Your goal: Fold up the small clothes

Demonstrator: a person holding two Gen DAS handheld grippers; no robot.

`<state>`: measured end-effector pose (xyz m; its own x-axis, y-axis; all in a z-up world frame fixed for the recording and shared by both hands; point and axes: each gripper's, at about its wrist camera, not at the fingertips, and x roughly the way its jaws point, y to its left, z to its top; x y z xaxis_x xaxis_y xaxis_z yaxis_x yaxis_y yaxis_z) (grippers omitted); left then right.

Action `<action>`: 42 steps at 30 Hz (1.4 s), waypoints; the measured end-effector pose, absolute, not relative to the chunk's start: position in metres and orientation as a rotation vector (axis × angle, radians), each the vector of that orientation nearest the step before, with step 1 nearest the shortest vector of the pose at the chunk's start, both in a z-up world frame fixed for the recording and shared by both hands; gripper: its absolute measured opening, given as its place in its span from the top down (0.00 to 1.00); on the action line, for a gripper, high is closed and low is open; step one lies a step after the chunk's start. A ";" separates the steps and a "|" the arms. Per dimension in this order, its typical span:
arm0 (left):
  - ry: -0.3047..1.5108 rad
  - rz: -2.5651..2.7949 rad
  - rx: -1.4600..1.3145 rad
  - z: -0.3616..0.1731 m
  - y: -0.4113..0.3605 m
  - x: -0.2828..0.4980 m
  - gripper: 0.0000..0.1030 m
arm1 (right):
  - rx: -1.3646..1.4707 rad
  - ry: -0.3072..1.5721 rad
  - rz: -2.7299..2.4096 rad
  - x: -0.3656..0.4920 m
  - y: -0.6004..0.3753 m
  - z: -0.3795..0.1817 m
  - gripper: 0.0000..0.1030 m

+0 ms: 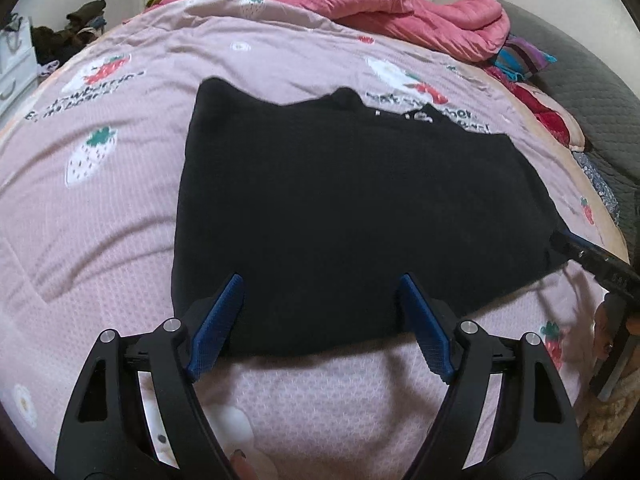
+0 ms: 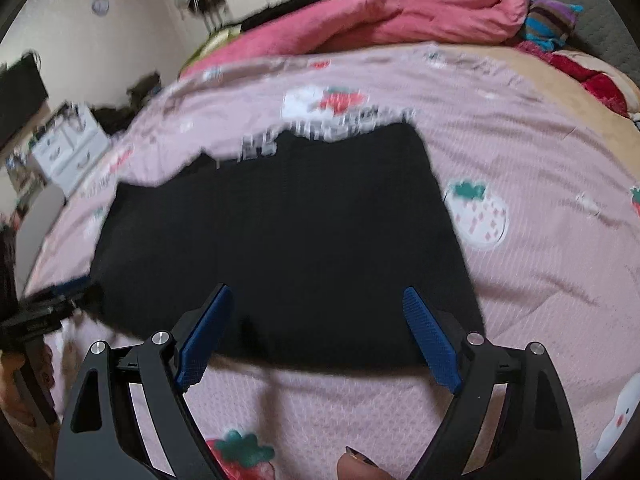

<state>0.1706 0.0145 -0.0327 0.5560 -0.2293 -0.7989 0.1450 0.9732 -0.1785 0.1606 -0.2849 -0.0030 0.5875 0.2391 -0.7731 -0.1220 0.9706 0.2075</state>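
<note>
A black garment [image 1: 340, 208] lies spread flat on a pink strawberry-print bedspread [image 1: 100, 208]. My left gripper [image 1: 320, 284] is open, its blue pads just above the garment's near edge, holding nothing. In the right wrist view the same black garment [image 2: 280, 240] lies flat, blurred by motion. My right gripper [image 2: 316, 296] is open over the garment's near edge, empty. The right gripper's tip shows at the garment's right corner in the left wrist view [image 1: 588, 256]. The left gripper shows at the left edge of the right wrist view [image 2: 48, 308].
A bunched pink quilt [image 1: 400, 12] lies along the far side of the bed, with colourful striped fabric [image 1: 520, 56] and a red blanket [image 1: 552, 116] at the far right. White drawers [image 2: 68, 148] stand beside the bed at left.
</note>
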 end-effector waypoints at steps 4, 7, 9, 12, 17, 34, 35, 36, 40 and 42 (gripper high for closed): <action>0.950 -0.215 -0.101 -0.033 0.014 0.165 0.30 | 0.110 0.952 0.190 0.160 -0.281 -0.013 0.16; 0.943 -0.213 -0.113 -0.033 0.016 0.159 0.30 | 0.135 0.937 0.180 0.158 -0.284 -0.010 0.16; 0.937 -0.210 -0.109 -0.031 0.016 0.157 0.30 | 0.148 0.906 0.172 0.154 -0.286 -0.005 0.14; 0.929 -0.211 -0.129 -0.026 0.018 0.153 0.27 | 0.166 0.868 0.167 0.150 -0.289 0.002 0.08; 0.912 -0.212 -0.165 -0.017 0.024 0.147 0.17 | 0.150 0.797 0.171 0.141 -0.285 0.013 0.06; 0.859 -0.126 -0.196 0.001 0.056 0.135 0.09 | 0.055 0.760 0.298 0.126 -0.237 0.020 0.06; 0.857 -0.120 -0.194 0.002 0.057 0.135 0.09 | 0.054 0.760 0.303 0.125 -0.233 0.020 0.06; 0.854 -0.114 -0.193 0.002 0.059 0.134 0.09 | 0.051 0.762 0.311 0.125 -0.230 0.019 0.06; 0.852 -0.087 -0.201 0.003 0.069 0.139 0.09 | 0.016 0.762 0.357 0.122 -0.207 0.021 0.05; 0.868 -0.060 -0.207 0.000 0.077 0.151 0.09 | -0.033 0.768 0.402 0.123 -0.184 0.022 0.04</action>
<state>0.1506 0.0772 0.0001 0.6461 -0.1358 -0.7511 -0.0319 0.9784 -0.2043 0.1227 -0.1839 0.0220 0.6470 0.3416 -0.6817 -0.3656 0.9236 0.1158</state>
